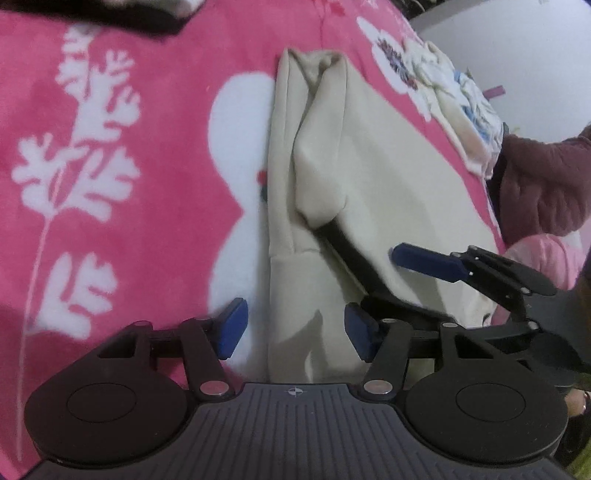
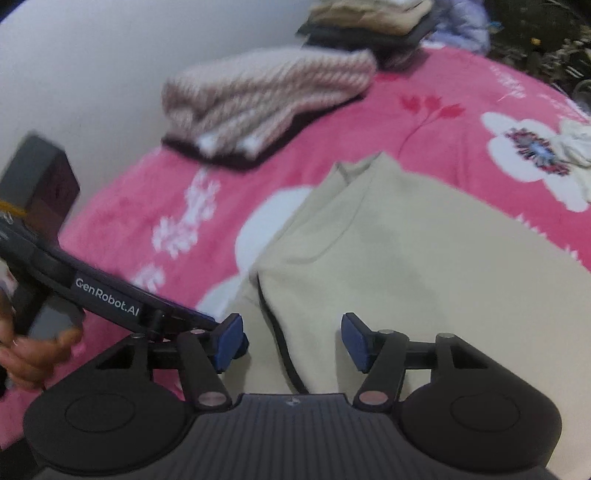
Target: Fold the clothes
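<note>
The cream garment (image 1: 369, 177) lies partly folded on the pink floral blanket (image 1: 129, 147). Left gripper (image 1: 295, 328) and right gripper (image 2: 291, 341) hover above it, jaws apart, empty. "GenRobot.AI" marks the left gripper's body.

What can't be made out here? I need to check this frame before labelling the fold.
- Cream garment: its near hem is hidden behind the left gripper in the left view, and its right side is cut off by the frame edge in the right view.
- Striped knit: blurred in the right view, so its type is unclear.
- Pile behind it: cut off by the top edge.
</note>
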### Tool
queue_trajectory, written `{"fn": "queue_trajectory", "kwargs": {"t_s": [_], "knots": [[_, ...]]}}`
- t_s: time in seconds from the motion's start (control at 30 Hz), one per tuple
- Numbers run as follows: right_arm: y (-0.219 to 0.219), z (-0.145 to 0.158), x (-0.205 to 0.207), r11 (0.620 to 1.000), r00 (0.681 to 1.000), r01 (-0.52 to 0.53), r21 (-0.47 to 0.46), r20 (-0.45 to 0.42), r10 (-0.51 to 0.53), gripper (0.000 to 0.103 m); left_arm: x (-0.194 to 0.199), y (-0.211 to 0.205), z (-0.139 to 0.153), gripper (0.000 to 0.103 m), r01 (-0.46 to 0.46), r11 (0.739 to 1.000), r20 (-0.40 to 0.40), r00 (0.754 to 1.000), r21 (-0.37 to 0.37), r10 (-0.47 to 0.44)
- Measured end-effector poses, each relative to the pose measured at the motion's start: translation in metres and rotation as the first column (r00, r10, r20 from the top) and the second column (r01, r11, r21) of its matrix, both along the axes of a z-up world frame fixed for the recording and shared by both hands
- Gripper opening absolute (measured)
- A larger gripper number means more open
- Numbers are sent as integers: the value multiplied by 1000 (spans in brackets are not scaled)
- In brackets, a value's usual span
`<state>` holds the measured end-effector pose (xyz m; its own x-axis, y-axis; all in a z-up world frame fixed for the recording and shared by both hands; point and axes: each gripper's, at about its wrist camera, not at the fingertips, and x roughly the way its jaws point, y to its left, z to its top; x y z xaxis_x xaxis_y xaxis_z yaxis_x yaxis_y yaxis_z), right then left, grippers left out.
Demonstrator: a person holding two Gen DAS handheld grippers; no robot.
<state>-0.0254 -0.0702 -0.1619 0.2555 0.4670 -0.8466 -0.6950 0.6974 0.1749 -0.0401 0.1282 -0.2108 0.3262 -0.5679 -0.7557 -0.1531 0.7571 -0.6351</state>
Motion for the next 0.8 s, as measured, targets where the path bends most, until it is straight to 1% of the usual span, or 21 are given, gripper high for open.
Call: {"fn": "queue_trajectory", "kwargs": {"t_s": [0.07, 0.13, 0.17, 0.23, 0.3, 0.43, 0.53, 0.67, 0.73, 0.8], "knots": [[-3, -5, -3, 1000, 1000, -15, -15, -14, 15, 68, 0, 5, -4, 57, -15, 999, -15, 1000, -45, 15], [-7, -6, -6, 1000, 1000, -18, -5, -15, 18, 73, 0, 10, -9, 57, -36, 995, -34, 999, -95, 33], [-8, -6, -8, 1000, 1000, -19, 1, -14, 19, 74, 2, 12, -12, 58, -50, 990, -47, 998, -130, 45], [-7, -8, -13, 999, 999, -33, 8, -18, 33, 83, 10, 16, -19, 58, -87, 972, -83, 994, -220, 70], [0, -9, -21, 998, 998, -67, -17, 6, 67, 88, 16, 16, -21, 58, -101, 959, -101, 992, -264, 77], [17, -13, -34, 991, 990, -116, -74, 69, 121, 92, 25, 11, -15, 58, -96, 946, -103, 992, -309, 67], [25, -13, -35, 991, 990, -108, -74, 80, 114, 94, 30, 8, -9, 59, -99, 934, -99, 993, -345, 68], [31, -12, -32, 996, 994, -83, -42, 60, 86, 96, 33, 6, -4, 59, -106, 924, -108, 992, -366, 71], [36, -11, -33, 996, 994, -76, -44, 79, 79, 96, 35, 5, -2, 59, -108, 921, -112, 991, -375, 71], [41, -13, -35, 996, 991, -59, -67, 114, 67, 96, 35, 6, 0, 60, -109, 916, -109, 991, -385, 72]]}}
